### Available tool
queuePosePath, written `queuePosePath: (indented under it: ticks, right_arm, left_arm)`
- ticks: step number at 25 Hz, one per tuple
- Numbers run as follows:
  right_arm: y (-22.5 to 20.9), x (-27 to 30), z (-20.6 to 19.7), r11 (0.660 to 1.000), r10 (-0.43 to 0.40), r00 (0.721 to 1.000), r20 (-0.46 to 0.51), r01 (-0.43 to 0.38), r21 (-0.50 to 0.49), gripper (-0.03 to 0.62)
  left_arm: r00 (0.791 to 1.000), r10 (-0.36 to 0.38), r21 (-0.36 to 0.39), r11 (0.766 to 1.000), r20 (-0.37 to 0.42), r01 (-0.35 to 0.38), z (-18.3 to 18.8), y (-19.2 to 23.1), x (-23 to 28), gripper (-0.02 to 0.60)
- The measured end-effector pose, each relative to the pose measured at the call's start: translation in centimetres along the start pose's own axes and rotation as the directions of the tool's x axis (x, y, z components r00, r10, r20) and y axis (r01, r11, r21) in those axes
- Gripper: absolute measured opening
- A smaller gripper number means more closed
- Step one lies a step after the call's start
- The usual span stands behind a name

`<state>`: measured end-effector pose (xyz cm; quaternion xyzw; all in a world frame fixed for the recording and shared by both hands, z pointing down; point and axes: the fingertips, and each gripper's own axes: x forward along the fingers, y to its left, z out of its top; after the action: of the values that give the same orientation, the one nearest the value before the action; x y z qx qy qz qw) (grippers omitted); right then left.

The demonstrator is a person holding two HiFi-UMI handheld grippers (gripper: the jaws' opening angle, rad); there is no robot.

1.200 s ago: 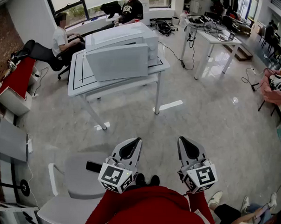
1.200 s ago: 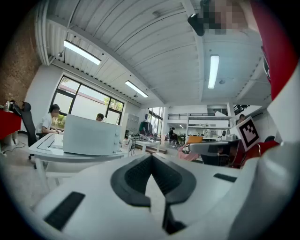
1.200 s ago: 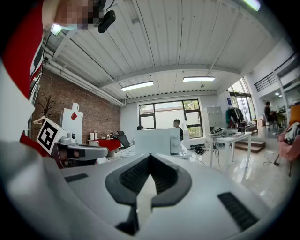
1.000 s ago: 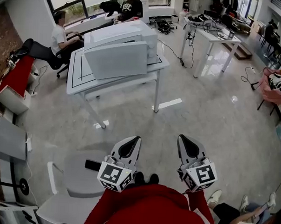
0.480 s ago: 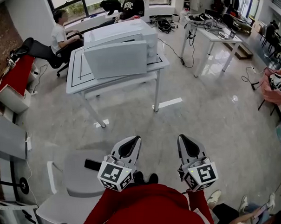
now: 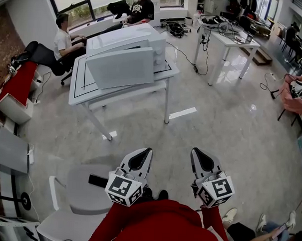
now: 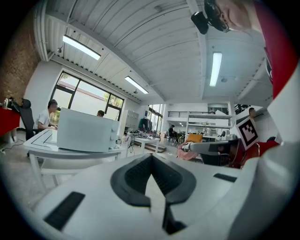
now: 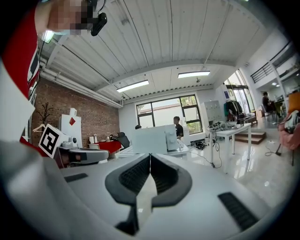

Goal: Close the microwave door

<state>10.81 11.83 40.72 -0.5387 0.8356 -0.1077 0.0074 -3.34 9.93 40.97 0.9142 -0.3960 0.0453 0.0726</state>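
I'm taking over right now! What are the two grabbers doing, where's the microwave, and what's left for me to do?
Left gripper: jaws shut, empty, held low in front of the body.
Right gripper: jaws shut, empty, beside the left one.
Microwave: on the white table across the floor, far from both grippers.
Door: stands out from the microwave's front and looks open.
Done: nothing on the door yet.
Left: walk to the table, put a gripper on the door and push it shut.
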Motion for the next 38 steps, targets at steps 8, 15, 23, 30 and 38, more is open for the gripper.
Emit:
queuePosePath:
  ticks: [8,15,23,30,38]
  right_arm:
    - [-2.3,0.5,0.2,1.0,0.025,1.0,0.008,-0.025,-0.003,0.014]
    - [-4.4,2.6,1.2,0.999,0.038,0.999,0.024,-0.038,-0.021,0.014]
    - [-6.0,6.8,1.9,0.999,0.047,0.999,0.028,-0.047,-0.002,0.014]
    - [-7.3,14.7,3.4,0.998,0.044,0.999,0.031,-0.043,-0.036,0.012]
    - [-11.0,26.3,7.8,0.996,0.006,0.999,0.036,-0.003,-0.085,0.014]
  left_arm:
    - [1.0,0.022,0.034,0.999,0.004,-0.022,0.5,-0.2,2.6,0.008]
    - [0.999,0.053,0.073,0.996,0.007,-0.053,1.7,1.2,4.5,0.008]
    - [0.995,0.099,0.085,0.991,0.0,-0.099,2.5,5.0,7.2,0.008]
    - [0.993,0.111,0.085,0.99,0.036,-0.114,4.0,12.0,12.5,0.008]
    - [0.991,0.104,0.091,0.99,0.08,-0.111,7.8,21.3,19.7,0.008]
